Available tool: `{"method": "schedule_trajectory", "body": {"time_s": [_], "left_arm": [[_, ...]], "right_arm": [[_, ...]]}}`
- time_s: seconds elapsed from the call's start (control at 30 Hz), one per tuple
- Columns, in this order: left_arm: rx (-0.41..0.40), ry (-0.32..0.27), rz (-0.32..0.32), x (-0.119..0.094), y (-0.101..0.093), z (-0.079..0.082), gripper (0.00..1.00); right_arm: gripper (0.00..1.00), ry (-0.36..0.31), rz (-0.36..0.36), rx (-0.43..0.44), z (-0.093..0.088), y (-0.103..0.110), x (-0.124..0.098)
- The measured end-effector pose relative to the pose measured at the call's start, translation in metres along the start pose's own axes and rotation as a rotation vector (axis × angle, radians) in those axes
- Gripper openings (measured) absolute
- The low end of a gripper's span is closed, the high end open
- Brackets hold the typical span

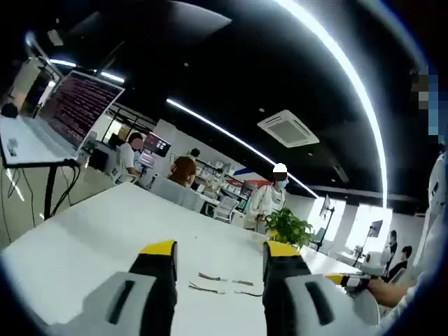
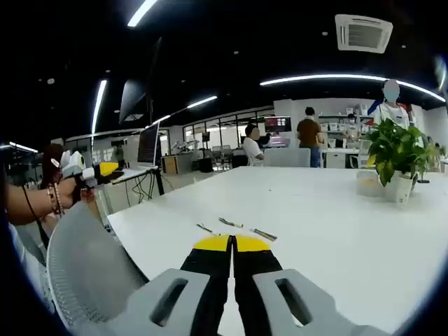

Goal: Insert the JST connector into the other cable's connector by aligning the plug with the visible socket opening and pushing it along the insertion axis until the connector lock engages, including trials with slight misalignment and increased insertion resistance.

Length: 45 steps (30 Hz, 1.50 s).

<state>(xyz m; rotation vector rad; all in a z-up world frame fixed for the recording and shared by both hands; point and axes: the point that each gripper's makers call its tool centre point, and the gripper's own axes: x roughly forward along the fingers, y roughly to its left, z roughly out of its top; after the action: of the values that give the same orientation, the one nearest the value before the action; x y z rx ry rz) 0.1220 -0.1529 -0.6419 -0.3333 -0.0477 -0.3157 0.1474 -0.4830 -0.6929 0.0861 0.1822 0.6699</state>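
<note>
Yellow-tipped jaws of the left gripper (image 1: 218,253) stand wide apart just short of the cables, with nothing between them, while the right gripper (image 2: 232,243) shows its own jaws pressed together and empty in the right gripper view. Both hang above the white table (image 1: 77,245), the big surface everything else sits on. Far across that table from the cables stands a potted plant (image 2: 396,155), and off the table's near edge is a grey mesh chair back (image 2: 87,269). A hand (image 2: 66,192) beside that chair carries the left gripper. Smallest of all, the JST cables (image 1: 224,283) lie loose on the table in a little cluster, a few short leads near each other, their connectors too small to tell plug from socket. By my reckoning the job sits at its very start: nothing is picked up. Next, each gripper needs to come down on its own lead, close to the connector end.
</note>
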Motion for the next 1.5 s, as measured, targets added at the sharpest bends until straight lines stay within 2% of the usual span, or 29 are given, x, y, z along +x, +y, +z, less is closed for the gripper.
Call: {"method": "schedule_trajectory", "body": {"time_s": [0.03,0.07,0.1,0.13,0.17,0.2,0.23,0.27,0.3,0.33,0.37,0.4,0.43,0.47,0.53,0.6,0.63,0.73,0.83,0.9,1.0,1.07,1.17,1.3,1.37,1.47,1.5], "left_arm": [[0.036,-0.022,0.010,0.002,0.000,0.004,0.03],[0.064,-0.031,-0.009,0.003,-0.004,0.006,0.00],[0.019,-0.023,-0.033,0.003,-0.009,0.005,0.00],[-0.071,-0.034,-0.053,0.005,-0.015,0.007,0.00],[-0.075,-0.034,-0.052,0.006,-0.015,0.008,0.00],[-0.029,-0.034,-0.051,0.006,-0.016,0.008,0.00],[0.022,0.002,-0.059,0.006,-0.019,0.003,0.00],[0.015,0.014,-0.055,0.007,-0.020,0.001,0.00],[0.070,0.044,-0.054,0.007,-0.020,-0.006,0.00],[0.143,0.063,-0.027,0.007,-0.016,-0.010,0.00],[0.219,0.074,-0.006,0.008,-0.012,-0.013,0.03],[0.226,0.097,0.001,0.010,-0.008,-0.020,0.16],[0.183,0.108,0.008,0.011,-0.007,-0.024,0.30],[0.161,0.130,-0.003,0.013,-0.007,-0.030,0.35],[0.191,0.147,-0.014,0.014,-0.008,-0.034,0.35],[0.186,0.193,-0.005,0.016,-0.006,-0.043,0.40],[0.175,0.211,-0.005,0.017,-0.005,-0.045,0.46],[0.172,0.235,0.018,0.017,0.002,-0.050,0.62],[0.166,0.269,0.030,0.016,0.009,-0.057,0.73],[0.141,0.299,0.006,0.014,0.007,-0.064,0.76],[0.148,0.324,-0.005,0.013,0.006,-0.070,0.78],[0.118,0.350,-0.010,0.012,0.005,-0.075,0.87],[0.085,0.381,-0.016,0.012,0.006,-0.081,0.98],[0.056,0.423,-0.031,0.012,0.007,-0.089,0.99],[0.064,0.470,-0.059,0.009,0.004,-0.098,0.99],[0.055,0.601,-0.067,0.000,0.006,-0.120,0.99],[0.050,0.592,-0.075,0.002,0.005,-0.120,0.99]], "right_arm": [[0.00,0.000,-0.008,-0.021,0.002,-0.002,0.000],[0.00,0.014,-0.008,-0.058,0.000,-0.003,0.000],[0.00,0.033,-0.011,-0.090,-0.002,-0.004,0.000],[0.00,0.031,0.000,-0.127,-0.002,-0.001,-0.001],[0.00,0.010,0.025,-0.165,0.000,0.005,-0.001],[0.00,0.008,0.088,-0.218,-0.001,0.016,-0.005],[0.00,0.019,0.100,-0.190,-0.003,0.021,-0.003],[0.00,0.035,0.090,-0.176,-0.006,0.021,-0.003],[0.00,0.075,0.065,-0.149,-0.013,0.019,-0.004],[0.00,0.067,0.073,-0.149,-0.013,0.021,-0.002],[0.00,0.085,0.062,-0.123,-0.017,0.019,-0.002],[0.00,0.110,0.046,-0.089,-0.021,0.017,0.000],[0.07,0.119,0.032,-0.067,-0.025,0.014,0.000],[0.18,0.115,-0.004,-0.034,-0.026,0.009,0.001],[0.31,0.134,-0.023,0.020,-0.031,0.006,0.001],[0.38,0.133,-0.035,0.018,-0.030,0.003,0.000],[0.43,0.139,-0.048,0.016,-0.031,0.001,0.000],[0.59,0.175,-0.088,0.012,-0.037,-0.005,0.001],[0.68,0.182,-0.104,0.025,-0.039,-0.006,0.001],[0.70,0.199,-0.112,0.035,-0.042,-0.005,0.002],[0.75,0.214,-0.135,0.059,-0.048,-0.004,0.004],[0.81,0.249,-0.160,0.087,-0.055,-0.005,0.003],[0.86,0.261,-0.186,0.115,-0.057,-0.004,0.001],[0.91,0.264,-0.229,0.119,-0.058,-0.007,-0.001],[0.94,0.290,-0.240,0.126,-0.063,-0.008,-0.001],[0.97,0.319,-0.250,0.143,-0.070,-0.011,-0.001],[0.98,0.325,-0.251,0.157,-0.072,-0.011,-0.001]]}}
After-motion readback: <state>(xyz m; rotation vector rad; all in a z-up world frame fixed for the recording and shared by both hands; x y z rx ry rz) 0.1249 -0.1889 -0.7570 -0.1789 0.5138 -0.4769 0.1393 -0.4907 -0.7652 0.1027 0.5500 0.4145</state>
